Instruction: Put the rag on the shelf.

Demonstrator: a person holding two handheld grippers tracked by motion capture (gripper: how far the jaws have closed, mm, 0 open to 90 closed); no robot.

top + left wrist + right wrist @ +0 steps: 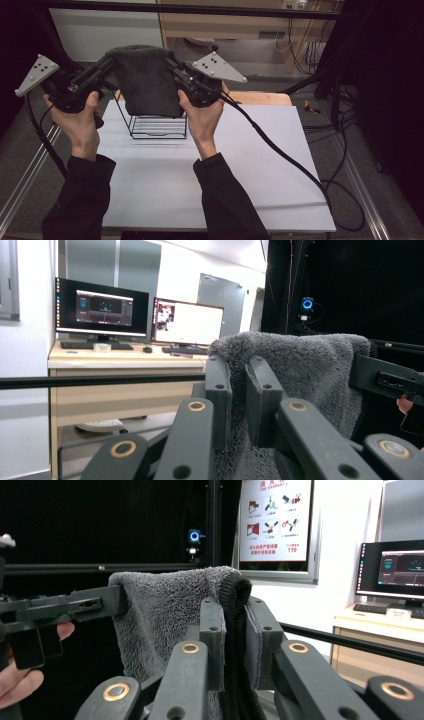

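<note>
White tabletop (pixel 210 190) spreads below me in the high view, the broadest thing on the scene, and I take the black wire rack (pixel 159 125) standing on its far half as my landmark. Behind the rack, the table's wooden edge (pixel 260 97) shows, and beyond that a pale wooden cabinet (pixel 225 25) with cables trailing down on the right.

Directly above the rack hangs the dark grey towel (pixel 146 80), lifted clear of the table, its lower hem reaching down over the rack's top wires; whether cloth and wire touch I cannot tell. The towel is stretched level between my two tools, one at each upper corner.

Left of the rack and above it, the left gripper (pixel 107 62) has its jaws clenched on the towel's left top corner; in the left gripper view (pixel 237 390) the fluffy cloth is pinched between the two black jaws, with two lit monitors (pixel 140 315) on a desk far behind. Right of the rack and above it, the right gripper (pixel 172 65) is clamped on the opposite corner; in the right gripper view (pixel 232 630) the towel's folded black-edged hem sits squeezed between the jaws, a red-and-white poster (pixel 275 520) on the wall beyond.

Both hands, in dark sleeves, come up from the near side of the rack.
</note>
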